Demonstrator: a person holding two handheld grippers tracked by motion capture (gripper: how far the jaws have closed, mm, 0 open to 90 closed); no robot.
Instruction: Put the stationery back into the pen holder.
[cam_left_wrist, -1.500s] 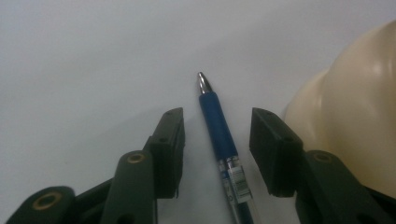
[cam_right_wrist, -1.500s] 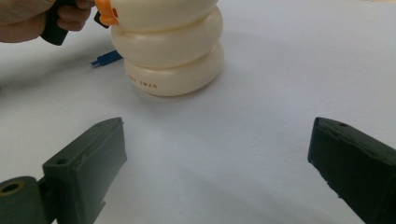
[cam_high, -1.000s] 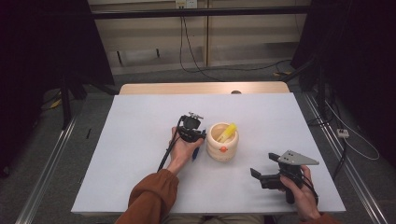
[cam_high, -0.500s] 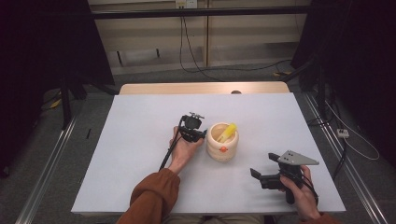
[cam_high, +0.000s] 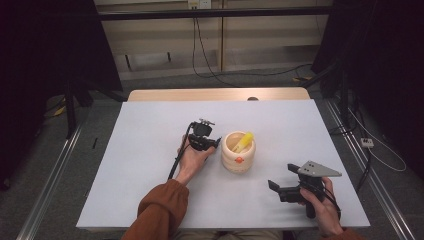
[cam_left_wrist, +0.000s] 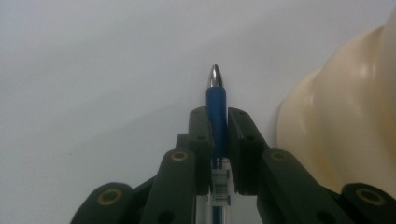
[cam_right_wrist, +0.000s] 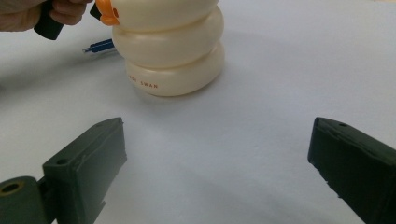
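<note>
High view first: the white bench (cam_high: 140, 165) carries a cream, ringed pen holder (cam_high: 238, 159) near its middle, with a yellow item (cam_high: 243, 142) leaning inside it. The left gripper (cam_high: 209, 142) sits just to the left of that holder, low over the bench, with its cable trailing back along the orange sleeve (cam_high: 160, 212). Over on the other side, the right gripper (cam_high: 277, 187) hovers near the front edge, well apart from the holder, the grey 3-cornered plate (cam_high: 318, 169) on top of it.

Left gripper view now: the 2 black jaws are clenched on a blue pen (cam_left_wrist: 216, 112), and they have just been closing on it. The blue barrel runs straight up between the pads, its silver tip poking out beyond them, the clear lower section showing below. The white bench lies right behind the tip, and the cream holder (cam_left_wrist: 336, 130) bulges in just beside the jaws on the right of this view.

Right gripper view: the jaws stand wide apart, released, with bare bench between them. Ahead sits the holder (cam_right_wrist: 170, 51), 3 stacked cream rings with small orange lettering at the base and an orange mark at its upper left. Behind it at the left, the pen's blue end (cam_right_wrist: 100, 46) peeks out, low over the bench, below the other hand (cam_right_wrist: 42, 11).
</note>
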